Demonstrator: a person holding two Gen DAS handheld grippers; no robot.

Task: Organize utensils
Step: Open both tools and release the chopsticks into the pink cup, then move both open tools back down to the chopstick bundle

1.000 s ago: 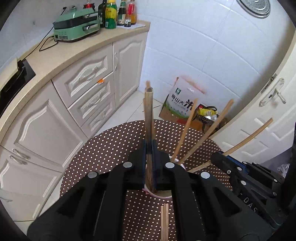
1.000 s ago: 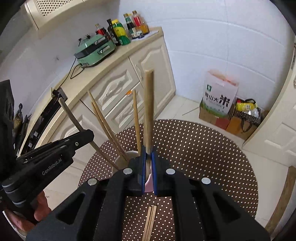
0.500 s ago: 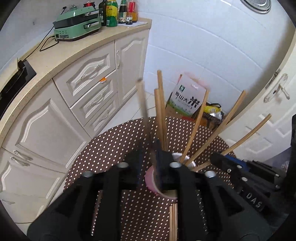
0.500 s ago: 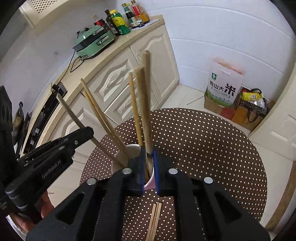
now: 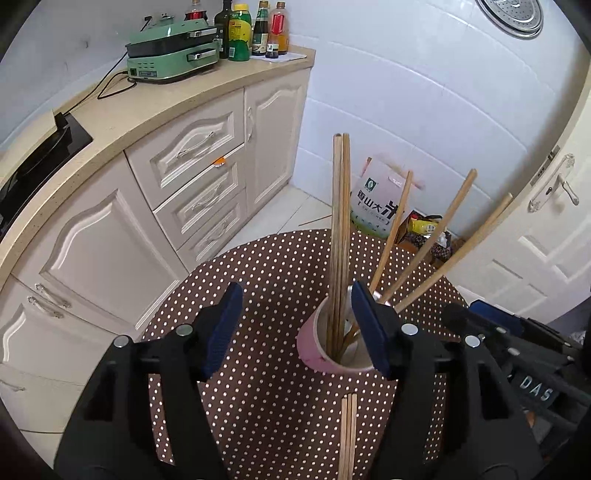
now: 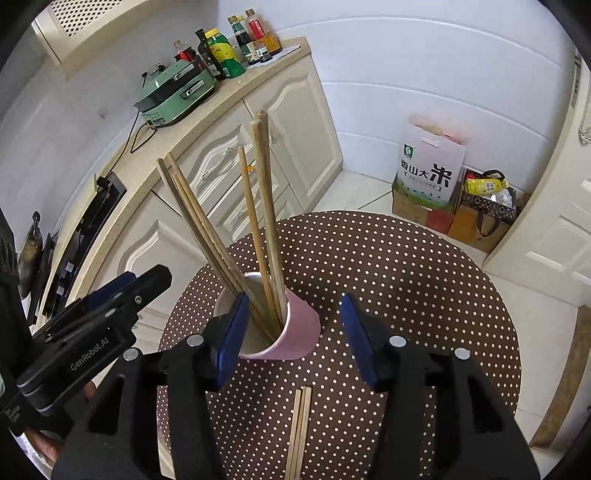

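Note:
A pink cup (image 5: pixel 314 350) stands on the round brown dotted table (image 5: pixel 266 266) and holds several wooden chopsticks (image 5: pixel 340 221). My left gripper (image 5: pixel 297 328) is open and empty, with the cup just inside its right finger. The cup also shows in the right wrist view (image 6: pixel 291 332) with the chopsticks (image 6: pixel 264 206) leaning up out of it. My right gripper (image 6: pixel 291 336) is open and empty, its jaws either side of the cup. A pair of loose chopsticks (image 5: pixel 348 435) lies on the table in front of the cup, also in the right wrist view (image 6: pixel 298 432).
Cream cabinets (image 5: pixel 184 166) and a counter with a green appliance (image 5: pixel 171 50) and bottles (image 5: pixel 255 29) stand to the left. A rice bag (image 6: pixel 430 170) and shopping bags (image 6: pixel 484 206) sit on the floor beyond the table. A white door (image 5: pixel 546 229) is at the right.
Both grippers have opened and let go of the chopsticks they held. Those chopsticks now stand in the pink cup with the others.

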